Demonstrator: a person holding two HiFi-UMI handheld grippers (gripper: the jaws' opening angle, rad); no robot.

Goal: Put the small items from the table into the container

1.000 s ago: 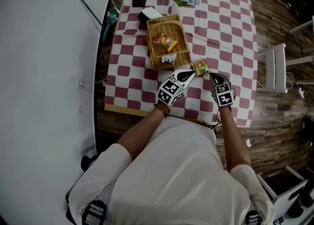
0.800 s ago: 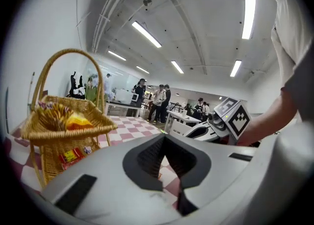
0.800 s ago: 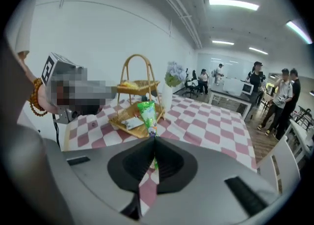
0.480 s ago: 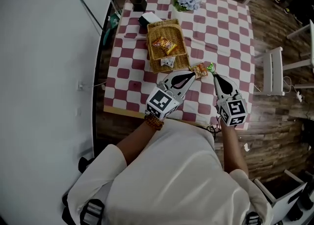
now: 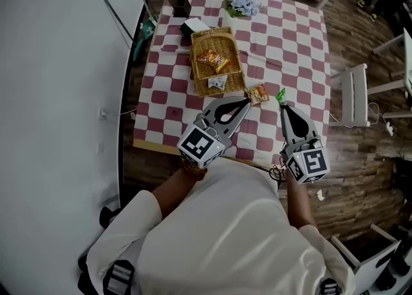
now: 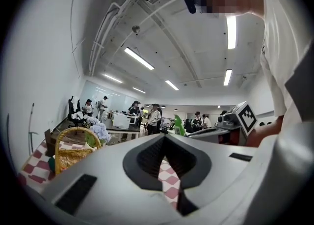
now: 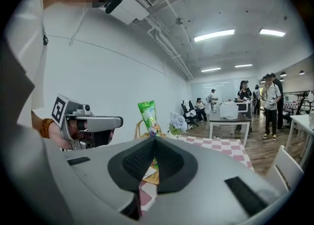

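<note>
A wicker basket (image 5: 217,62) with snack packets in it stands on the red-checked table (image 5: 293,49). An orange snack packet (image 5: 259,95) lies on the cloth by the basket's near right corner. My left gripper (image 5: 247,101) is raised with its tips just short of that packet. Its jaws are shut with nothing between them in the left gripper view (image 6: 164,136). My right gripper (image 5: 281,103) is shut on a small green packet (image 5: 280,95). In the right gripper view the green packet (image 7: 148,113) stands upright out of the jaw tips (image 7: 154,137).
A vase of pale blue flowers (image 5: 239,0), a black box (image 5: 181,5) and a white box (image 5: 193,26) stand behind the basket. A white chair (image 5: 357,94) is off the table's right edge. A white wall runs along the left.
Both grippers have risen toward the camera. The right one has carried the green packet up off the cloth. The orange packet stays on the table.
</note>
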